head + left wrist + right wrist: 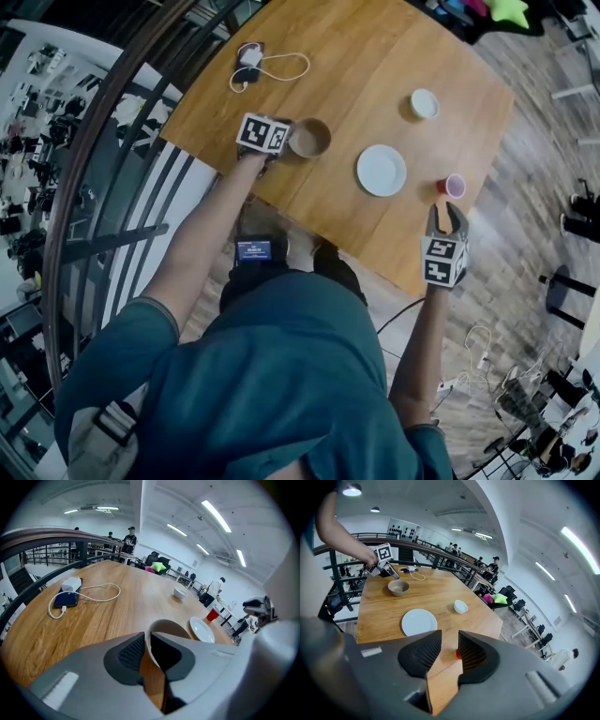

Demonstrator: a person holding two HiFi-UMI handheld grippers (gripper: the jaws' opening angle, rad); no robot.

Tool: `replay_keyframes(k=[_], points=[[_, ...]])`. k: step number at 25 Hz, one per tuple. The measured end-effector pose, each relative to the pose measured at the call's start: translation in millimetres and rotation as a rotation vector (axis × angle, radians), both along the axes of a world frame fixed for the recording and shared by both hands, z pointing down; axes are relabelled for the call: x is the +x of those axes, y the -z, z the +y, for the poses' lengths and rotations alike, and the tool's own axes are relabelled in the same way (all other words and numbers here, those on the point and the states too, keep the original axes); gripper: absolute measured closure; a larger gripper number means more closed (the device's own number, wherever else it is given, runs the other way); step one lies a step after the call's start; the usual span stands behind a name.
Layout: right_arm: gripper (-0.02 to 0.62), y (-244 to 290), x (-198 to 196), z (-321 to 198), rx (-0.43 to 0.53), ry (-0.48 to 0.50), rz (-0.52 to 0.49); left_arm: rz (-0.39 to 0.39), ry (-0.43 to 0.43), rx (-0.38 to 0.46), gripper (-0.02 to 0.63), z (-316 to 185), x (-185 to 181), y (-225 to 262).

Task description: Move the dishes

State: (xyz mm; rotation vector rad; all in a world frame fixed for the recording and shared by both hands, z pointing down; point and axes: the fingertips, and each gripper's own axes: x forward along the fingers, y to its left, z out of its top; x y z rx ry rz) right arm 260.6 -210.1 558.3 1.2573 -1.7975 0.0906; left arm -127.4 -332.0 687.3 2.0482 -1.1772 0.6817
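1. The bowl point(309, 138) is sitting by the near edge of the table point(356, 66); its rim is standing between the narrowly parted jaws of the left gripper point(149, 652), unpinched.
2. The plate point(382, 170), cup point(454, 186) and small bowl point(425, 103) are lying beyond; the phone point(249, 56) is lying farthest.
3. The right gripper point(445, 216) is hovering wide and empty just before the cup; both grippers are tilting downward.

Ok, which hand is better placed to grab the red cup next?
Right. The right gripper is open, aimed at the red cup just ahead; the left gripper is across the table at the bowl.
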Motion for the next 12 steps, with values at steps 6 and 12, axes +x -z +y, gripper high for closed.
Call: replay_keyframes(k=[6,12], points=[[0.495,26,-22,3,0.061,-0.015,-0.111,0.023,-0.015,0.076,0.549,6,-15,34],[0.499,83,-59,3,0.166,-0.049,-0.421,0.096,-0.055,0.275,0.550,12,-26,124]])
